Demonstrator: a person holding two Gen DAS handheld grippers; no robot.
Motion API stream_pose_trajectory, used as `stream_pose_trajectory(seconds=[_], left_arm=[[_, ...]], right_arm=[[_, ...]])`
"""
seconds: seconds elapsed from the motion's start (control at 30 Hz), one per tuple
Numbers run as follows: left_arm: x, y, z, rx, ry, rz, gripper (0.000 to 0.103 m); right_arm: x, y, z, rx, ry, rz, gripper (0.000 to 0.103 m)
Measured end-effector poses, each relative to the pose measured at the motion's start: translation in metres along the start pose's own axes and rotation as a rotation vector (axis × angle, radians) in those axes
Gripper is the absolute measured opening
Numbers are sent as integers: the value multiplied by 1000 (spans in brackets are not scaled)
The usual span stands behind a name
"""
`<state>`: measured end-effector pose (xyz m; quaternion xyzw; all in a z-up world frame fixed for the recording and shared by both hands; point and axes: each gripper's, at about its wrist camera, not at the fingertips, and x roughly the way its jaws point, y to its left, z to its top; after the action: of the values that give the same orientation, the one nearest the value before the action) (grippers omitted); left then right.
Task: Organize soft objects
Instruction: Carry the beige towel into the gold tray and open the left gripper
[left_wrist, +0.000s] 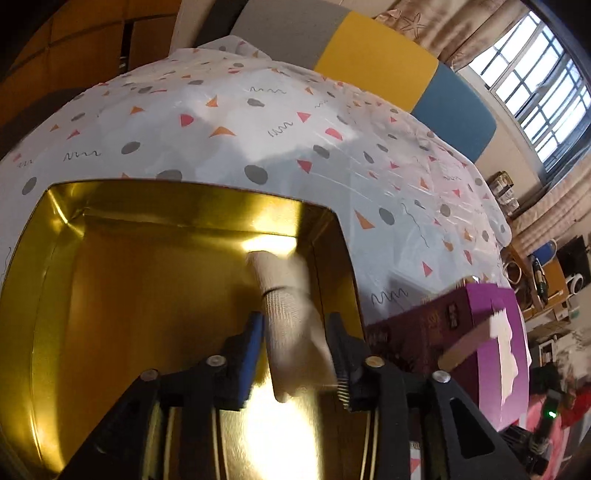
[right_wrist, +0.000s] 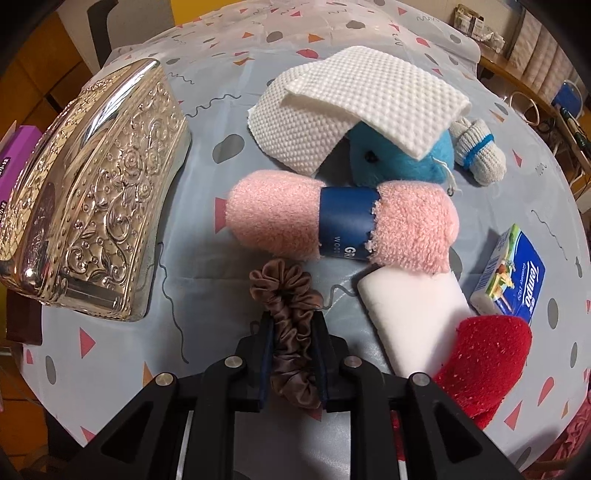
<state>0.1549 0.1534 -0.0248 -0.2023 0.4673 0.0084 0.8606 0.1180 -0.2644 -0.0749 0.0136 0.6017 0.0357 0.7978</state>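
**Scrunchie clamped, white glove loose over gold tin**

R gripper (right_wrist: 292, 325): jaws pinched together on a brown satin scrunchie (right_wrist: 291, 332), gathered ruffles, glossy; its loop sticks out past the tips over the tablecloth (right_wrist: 207, 206). Just ahead lies a pink fluffy roll (right_wrist: 406, 229) w/ a smooth navy paper band. Right of the gripper a white smooth foam block (right_wrist: 413, 325), a red fuzzy sock (right_wrist: 487, 354) overlapping its near end. Beyond the roll a blue felted plush (right_wrist: 402, 162) under a folded white waffle-dimpled cloth (right_wrist: 332, 110); beside it a knit white bundle (right_wrist: 480, 155) w/ blue band. Glossy tissue pack (right_wrist: 513, 273) at right. Left: embossed silver tin lid (right_wrist: 99, 206), floral relief, shiny.

L gripper (left_wrist: 295, 328): jaws apart, no earlier look to compare. A white knit glove (left_wrist: 288, 325), blurred, sits between the pads; can't tell if either pad touches it. Below it an open tin (left_wrist: 147, 266), mirror-gold inside, rectangular. Purple box (left_wrist: 491, 332) at right on the same patterned plastic cloth
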Motion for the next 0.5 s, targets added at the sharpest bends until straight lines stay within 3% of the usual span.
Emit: stream_pose_trajectory(seconds=[0.1, 0.5], left_arm=[[-13, -5, -3, 50, -65, 49, 54], [-63, 0, -58, 110, -146, 137, 65]], right_arm=[[1, 2, -1, 1, 1, 3, 20], [-3, 5, 0, -22, -12, -13, 19]])
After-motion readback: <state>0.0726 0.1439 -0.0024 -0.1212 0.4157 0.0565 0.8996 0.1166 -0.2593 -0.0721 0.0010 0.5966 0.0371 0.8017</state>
